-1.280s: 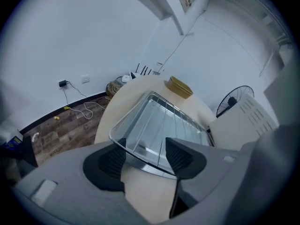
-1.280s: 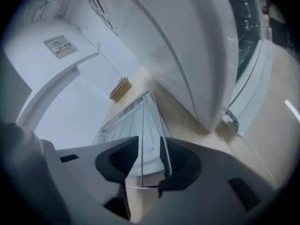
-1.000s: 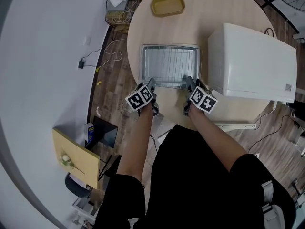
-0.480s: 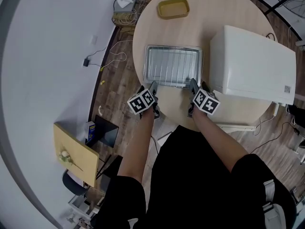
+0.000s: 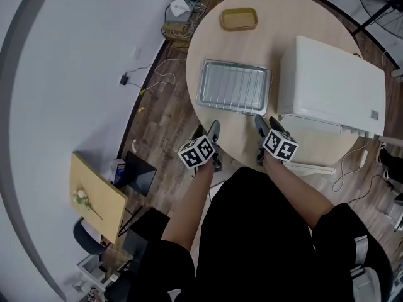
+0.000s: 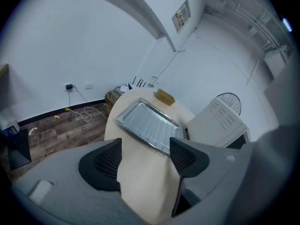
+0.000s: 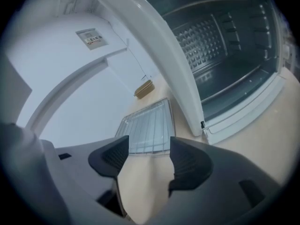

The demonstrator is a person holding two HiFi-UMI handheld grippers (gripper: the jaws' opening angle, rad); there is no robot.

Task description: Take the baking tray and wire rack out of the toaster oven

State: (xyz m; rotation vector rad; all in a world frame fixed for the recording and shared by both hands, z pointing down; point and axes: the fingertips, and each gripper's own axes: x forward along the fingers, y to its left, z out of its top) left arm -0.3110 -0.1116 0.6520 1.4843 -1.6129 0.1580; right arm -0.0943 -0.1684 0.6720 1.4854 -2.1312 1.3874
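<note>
The silver baking tray (image 5: pixel 233 87) lies flat on the round wooden table (image 5: pixel 283 11), with the wire rack (image 5: pixel 232 83) resting in it. It sits left of the white toaster oven (image 5: pixel 330 90). My left gripper (image 5: pixel 213 129) and right gripper (image 5: pixel 259 124) hover at the table's near edge, a short way back from the tray. Both are open and hold nothing. The left gripper view shows the tray (image 6: pixel 149 123) ahead between open jaws (image 6: pixel 143 156). In the right gripper view the tray (image 7: pixel 147 125) lies ahead of the open jaws (image 7: pixel 145 156), beside the oven's bare cavity (image 7: pixel 225 46).
A yellow dish (image 5: pixel 238 19) sits at the table's far side. The oven door (image 7: pixel 248 109) hangs open to my right. Cables and a power strip (image 5: pixel 182 5) lie on the wood floor left of the table. A fan (image 6: pixel 228 100) stands behind the oven.
Both grippers have drawn back and risen from the tray's near edge toward the person. The tray and rack stay put on the table.
</note>
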